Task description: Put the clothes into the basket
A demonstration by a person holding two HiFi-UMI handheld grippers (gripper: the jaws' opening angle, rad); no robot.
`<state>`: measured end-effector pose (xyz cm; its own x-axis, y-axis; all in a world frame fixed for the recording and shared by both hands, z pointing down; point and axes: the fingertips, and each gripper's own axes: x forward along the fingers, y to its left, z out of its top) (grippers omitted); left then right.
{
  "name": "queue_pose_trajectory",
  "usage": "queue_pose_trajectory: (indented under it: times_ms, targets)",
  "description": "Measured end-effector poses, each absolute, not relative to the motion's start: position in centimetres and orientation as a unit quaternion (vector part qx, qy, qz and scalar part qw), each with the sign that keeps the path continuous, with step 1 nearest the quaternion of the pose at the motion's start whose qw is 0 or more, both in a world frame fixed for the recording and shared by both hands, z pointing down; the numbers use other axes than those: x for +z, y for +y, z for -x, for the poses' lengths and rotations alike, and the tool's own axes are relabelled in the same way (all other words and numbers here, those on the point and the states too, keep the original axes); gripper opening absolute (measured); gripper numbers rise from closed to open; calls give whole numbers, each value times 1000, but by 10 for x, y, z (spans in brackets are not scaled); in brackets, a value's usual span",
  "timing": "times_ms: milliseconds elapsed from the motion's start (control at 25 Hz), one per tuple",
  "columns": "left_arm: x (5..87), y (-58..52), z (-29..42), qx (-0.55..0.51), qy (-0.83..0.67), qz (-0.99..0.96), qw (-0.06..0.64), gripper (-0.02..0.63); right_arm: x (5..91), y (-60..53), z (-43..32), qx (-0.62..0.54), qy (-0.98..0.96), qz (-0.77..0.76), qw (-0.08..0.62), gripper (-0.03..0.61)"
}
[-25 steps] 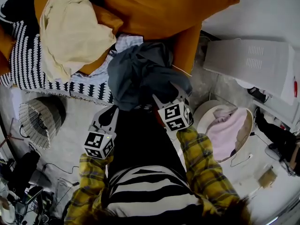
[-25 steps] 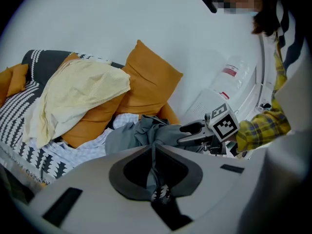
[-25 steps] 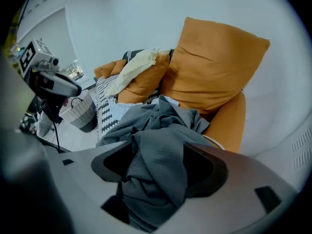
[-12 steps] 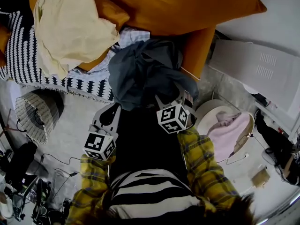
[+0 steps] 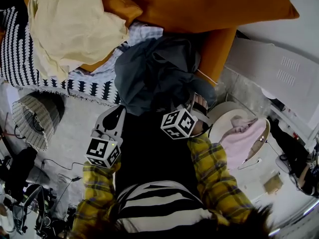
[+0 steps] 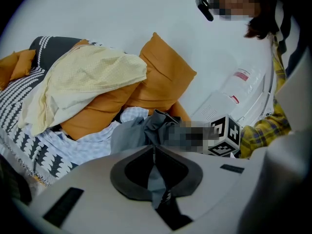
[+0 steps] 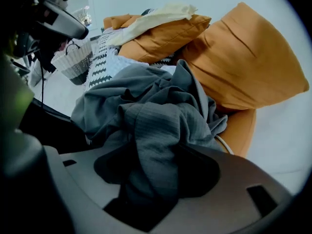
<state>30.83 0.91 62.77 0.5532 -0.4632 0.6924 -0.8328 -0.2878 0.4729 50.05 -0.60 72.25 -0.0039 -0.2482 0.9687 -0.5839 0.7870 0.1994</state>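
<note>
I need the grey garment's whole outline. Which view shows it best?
The head view: the grey garment shows almost whole from above. The right gripper view shows only bunched folds up close; the left gripper view, a small, partly hidden heap.

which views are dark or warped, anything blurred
Head view: sharp, evenly lit, strong fisheye bending at the edges. Left gripper view: bright, dark rounded corners, a mosaic patch beside the grey garment. Right gripper view: dimmer, near foreground in shadow, the garment sharp.
</note>
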Motion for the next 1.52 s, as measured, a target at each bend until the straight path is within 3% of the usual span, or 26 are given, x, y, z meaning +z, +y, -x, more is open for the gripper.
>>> queue_pose_trajectory:
  times_ms: [160, 280, 680, 1320, 1520]
  targets:
    - [627, 10, -303, 216, -423, -771, 423, 20, 727, -10, -504, 102, -665, -299, 677, 141]
    - [624, 10, -299, 213, -427, -772, 420, 20, 725, -14, -501, 122, -674, -309, 660, 90]
    - [598, 9, -286, 187, -437, -783, 402, 21, 669, -24, -470, 222, -747, -387, 493, 77]
    - [500, 19, -247, 109, -480, -801, 340, 23, 481, -48, -402, 202, -855, -385, 283, 75]
    - [472, 27, -231, 93, -503, -800, 313, 106, 429, -46, -376, 205, -887, -350, 221, 75]
